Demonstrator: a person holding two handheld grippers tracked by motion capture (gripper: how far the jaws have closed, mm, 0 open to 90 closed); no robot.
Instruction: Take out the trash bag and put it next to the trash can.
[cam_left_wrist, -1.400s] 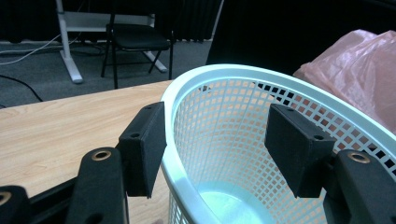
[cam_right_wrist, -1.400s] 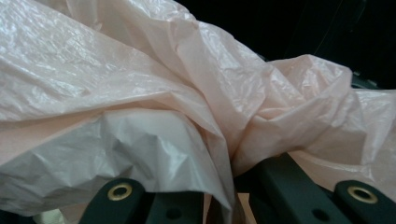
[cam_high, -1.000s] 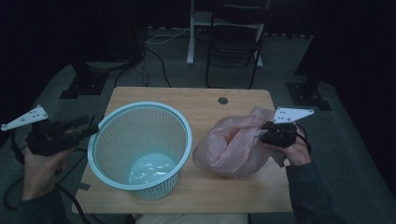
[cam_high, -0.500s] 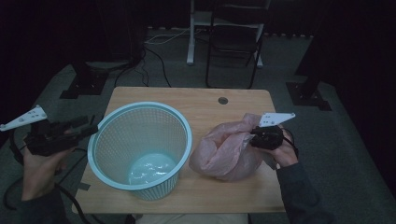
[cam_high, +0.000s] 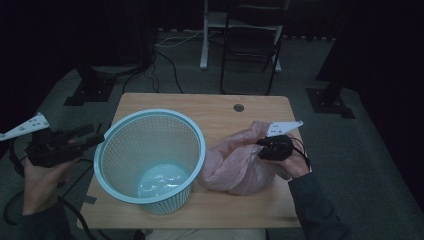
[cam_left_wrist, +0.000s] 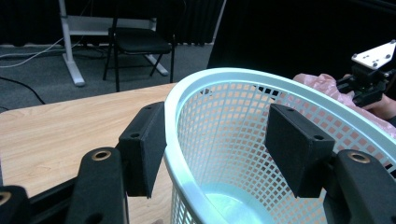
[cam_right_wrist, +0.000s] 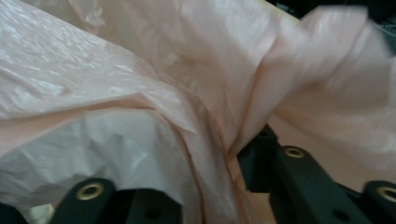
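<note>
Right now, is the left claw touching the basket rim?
Cannot tell. In the left gripper view the left claw is open with its two pads either side of the basket rim; whether either pad meets the mesh is unclear.

The basket (cam_high: 150, 160) at lower centre of the high view is pale turquoise, its wall a fine square mesh below a plain rim, and the bag (cam_high: 237, 162) to its right is thin, translucent pink, creased and paler where folds overlap. The table (cam_high: 215, 107) is light wood grain with one small dark round spot near its far edge. Both grippers, left (cam_left_wrist: 215, 154) and right (cam_high: 261, 146), are matte black with brass-coloured rings at the jaw screws, and each carries a pale grey plate (cam_high: 284, 127).
</note>
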